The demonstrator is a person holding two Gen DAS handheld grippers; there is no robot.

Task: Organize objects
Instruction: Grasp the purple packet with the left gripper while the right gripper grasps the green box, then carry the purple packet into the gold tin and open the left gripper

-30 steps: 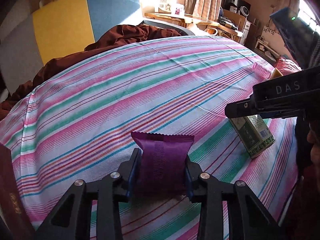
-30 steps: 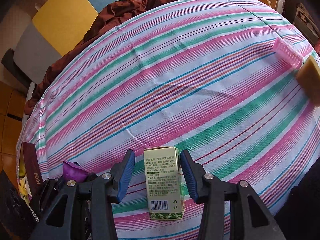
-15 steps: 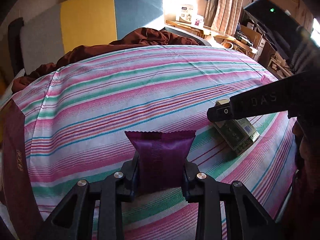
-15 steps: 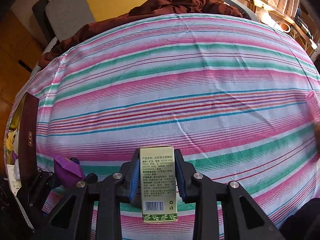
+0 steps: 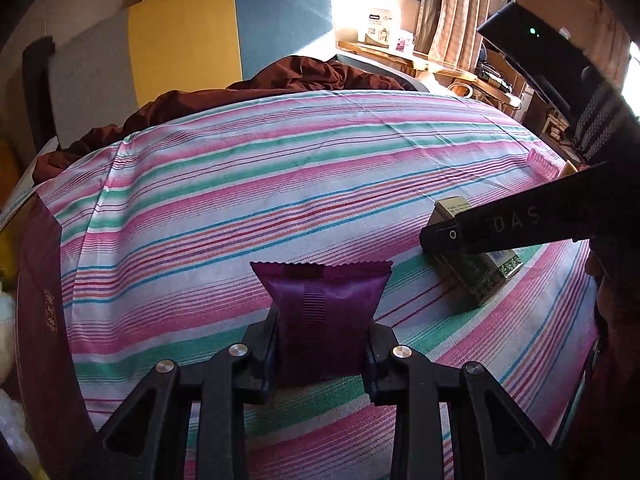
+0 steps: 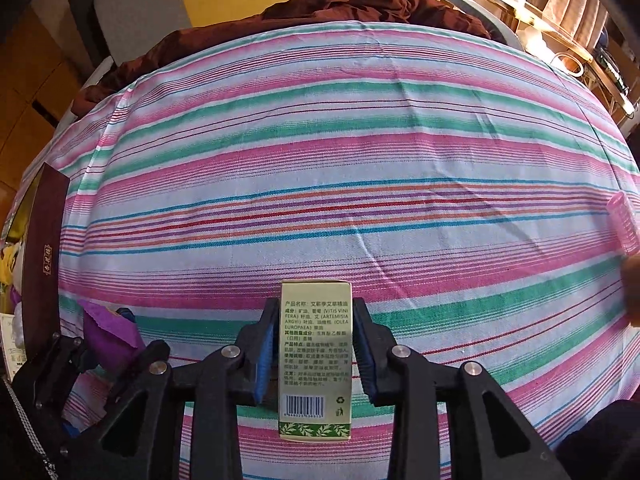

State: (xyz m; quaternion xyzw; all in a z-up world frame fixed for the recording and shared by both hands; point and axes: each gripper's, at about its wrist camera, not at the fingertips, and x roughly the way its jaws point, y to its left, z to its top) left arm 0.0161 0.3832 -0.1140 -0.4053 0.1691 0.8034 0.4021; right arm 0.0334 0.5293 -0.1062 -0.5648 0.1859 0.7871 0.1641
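Note:
A purple snack packet (image 5: 324, 312) stands upright between the pads of my left gripper (image 5: 322, 330), which is shut on it just above the striped cloth (image 5: 280, 184). A pale green carton with printed text and a barcode (image 6: 316, 344) lies on the cloth between the blue pads of my right gripper (image 6: 315, 336). The pads touch both its long sides, and the jaws are just opening. In the left wrist view the carton (image 5: 480, 280) sits right of the packet, partly hidden under a right gripper finger (image 5: 500, 228). The packet (image 6: 108, 332) shows at lower left of the right wrist view.
A pink ribbed roller (image 5: 542, 162) and a tan object (image 5: 570, 168) lie near the cloth's right edge. A dark maroon box (image 6: 44, 248) stands at the left edge. A brown blanket (image 5: 304, 76) is heaped at the far side before a grey, yellow and blue backrest (image 5: 180, 40).
The right gripper's jaws, open around the carton a second ago, have closed onto its sides. Both views have swung, so the cloth's stripes now run level. The left gripper has kept the packet.

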